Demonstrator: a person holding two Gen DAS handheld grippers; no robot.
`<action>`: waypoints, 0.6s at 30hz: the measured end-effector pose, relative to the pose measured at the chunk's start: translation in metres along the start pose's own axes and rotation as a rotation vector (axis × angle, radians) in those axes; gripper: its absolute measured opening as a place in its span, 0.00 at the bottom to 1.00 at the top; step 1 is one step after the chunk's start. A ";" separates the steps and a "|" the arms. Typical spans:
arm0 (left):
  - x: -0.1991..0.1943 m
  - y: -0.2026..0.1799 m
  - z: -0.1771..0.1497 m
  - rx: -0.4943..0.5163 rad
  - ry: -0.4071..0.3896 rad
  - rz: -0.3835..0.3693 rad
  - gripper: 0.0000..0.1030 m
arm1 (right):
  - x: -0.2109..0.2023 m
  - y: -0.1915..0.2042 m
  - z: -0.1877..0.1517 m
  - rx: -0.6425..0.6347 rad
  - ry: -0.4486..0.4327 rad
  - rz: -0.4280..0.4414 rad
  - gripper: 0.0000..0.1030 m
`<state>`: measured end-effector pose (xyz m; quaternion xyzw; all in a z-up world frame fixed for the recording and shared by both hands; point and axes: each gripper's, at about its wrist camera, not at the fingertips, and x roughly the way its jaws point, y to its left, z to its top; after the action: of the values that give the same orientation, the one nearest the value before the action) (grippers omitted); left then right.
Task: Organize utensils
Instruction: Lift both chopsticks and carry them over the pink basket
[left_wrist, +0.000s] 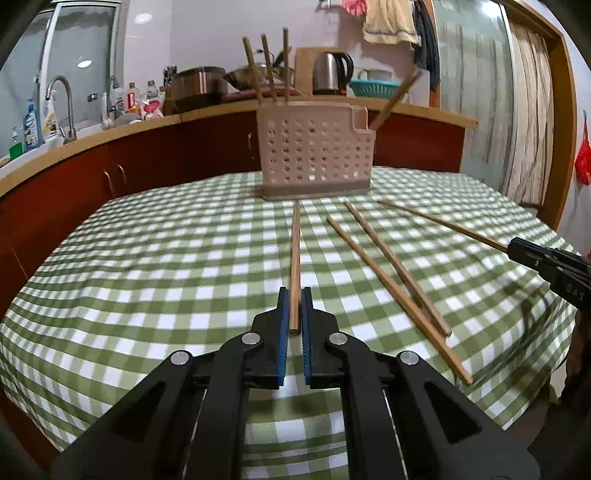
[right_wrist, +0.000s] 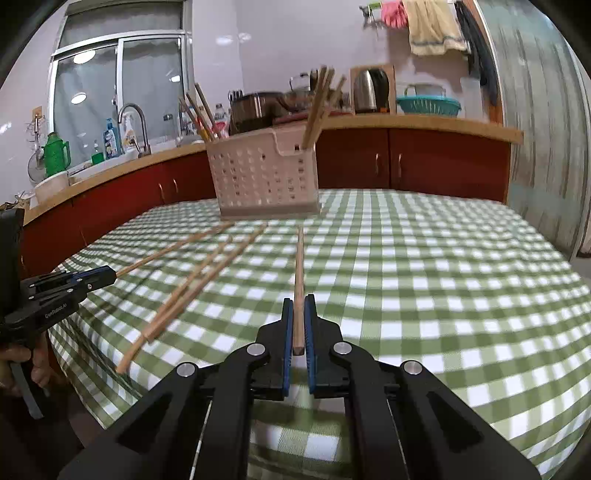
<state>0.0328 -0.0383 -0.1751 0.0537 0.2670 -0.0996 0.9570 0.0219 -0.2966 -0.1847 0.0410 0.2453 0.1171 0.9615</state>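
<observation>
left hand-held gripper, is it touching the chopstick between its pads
Touching. In the left wrist view the left hand-held gripper has both blue pads pressed against the chopstick, with no gap visible on either side.

Matt wooden chopsticks (left_wrist: 391, 254) lie on the green-checked woven cloth tablecloth (left_wrist: 184, 258) before a perforated, smooth beige plastic utensil holder (left_wrist: 314, 151), behind which stand a glossy stainless-steel kettle (left_wrist: 330, 74) and a metal faucet (left_wrist: 64, 107).

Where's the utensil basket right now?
The basket stands at the table's far edge, dead ahead in the left wrist view, left of centre in the right; the chopsticks lie in front.
</observation>
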 end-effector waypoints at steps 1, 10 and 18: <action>-0.002 0.001 0.001 0.001 -0.008 0.006 0.07 | -0.002 0.001 0.002 -0.002 -0.007 -0.001 0.07; -0.026 0.008 0.026 -0.001 -0.094 0.055 0.07 | -0.030 0.006 0.038 -0.027 -0.130 -0.007 0.07; -0.051 0.011 0.055 0.000 -0.159 0.075 0.07 | -0.050 0.011 0.065 -0.038 -0.211 -0.007 0.07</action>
<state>0.0199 -0.0276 -0.1012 0.0555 0.1881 -0.0678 0.9782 0.0079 -0.2993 -0.1036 0.0341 0.1407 0.1132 0.9830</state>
